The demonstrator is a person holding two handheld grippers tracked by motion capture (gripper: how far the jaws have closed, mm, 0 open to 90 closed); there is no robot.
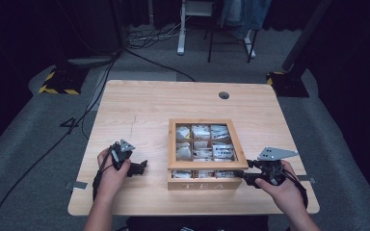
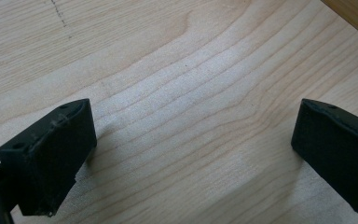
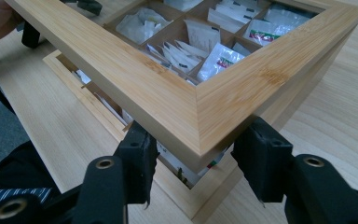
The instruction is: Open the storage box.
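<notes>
We note a wooden tea box [image 1: 201, 180] standing near the middle of the table [image 1: 139, 106], its front face marked TEA and turned toward the near edge. Its framed lid [image 3: 177, 100] sits slightly raised above the box body, with a gap showing along the front and at the near right corner. Through the lid's open frame we see the compartments packed with tea bags [image 1: 203, 139] in pale wrappers. The right tool [image 3: 196, 156] comes in low at that near right corner, its jaws on either side of the lid's mitred corner and pressing against the two edges; we judge it is clamped on the lid, taken at the corner because the frame there offers two faces to pinch and the far edge presumably carries the hinge. The lid being tilted up in front fits a lift in hand, though whether it is going up or coming down we cannot tell. The left tool [image 1: 136, 167] rests on the table just left of the box, apart from it, jaws spread with only bare wood between them; we take it as parked, ready to steady the box if it slides.
</notes>
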